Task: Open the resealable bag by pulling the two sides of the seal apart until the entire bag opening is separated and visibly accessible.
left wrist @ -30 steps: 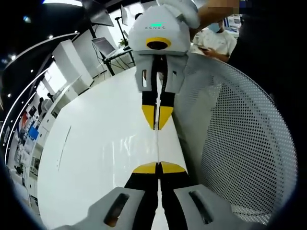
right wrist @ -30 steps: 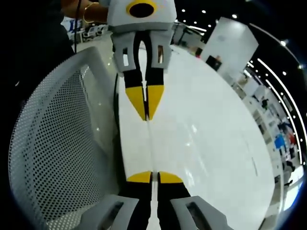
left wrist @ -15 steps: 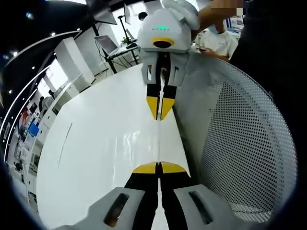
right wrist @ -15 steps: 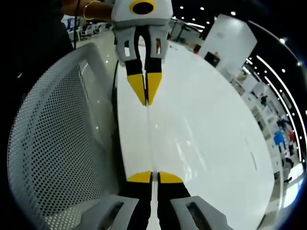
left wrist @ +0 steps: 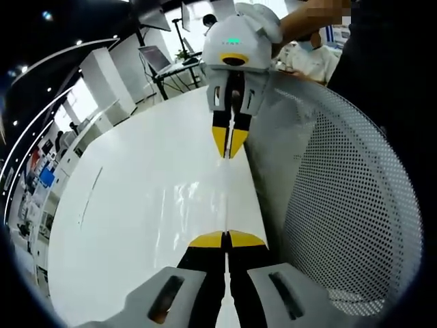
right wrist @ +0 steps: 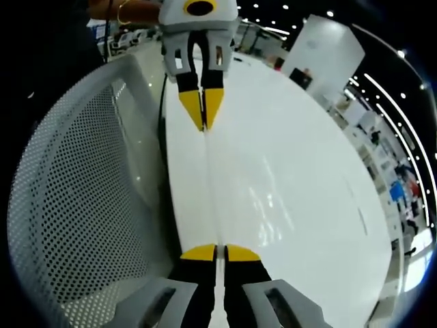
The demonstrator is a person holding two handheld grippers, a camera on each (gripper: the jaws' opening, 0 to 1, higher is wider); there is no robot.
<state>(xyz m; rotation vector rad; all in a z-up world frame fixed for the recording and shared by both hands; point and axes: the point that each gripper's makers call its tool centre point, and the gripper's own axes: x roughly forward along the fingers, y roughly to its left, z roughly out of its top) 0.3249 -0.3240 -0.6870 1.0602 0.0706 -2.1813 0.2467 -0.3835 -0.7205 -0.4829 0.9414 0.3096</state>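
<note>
Left claw (left wrist: 226, 238) pinched shut on near end of bag (left wrist: 226, 195), held edge-on above white counter (left wrist: 136, 205). Right claw (right wrist: 214, 251) pinched shut on opposite end. Bag clear, stretched thin between claws; reads as single line, hard to see. Seal looks unopened: no gap visible. Judgement: early stage, full pull-apart left. Mesh basket (left wrist: 341, 205) beside, along counter edge.

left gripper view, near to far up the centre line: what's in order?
Left gripper, shut on the bag's edge → thin taut edge of the resealable bag → right gripper, also clamped on that edge → the person's hand holding it.
</note>
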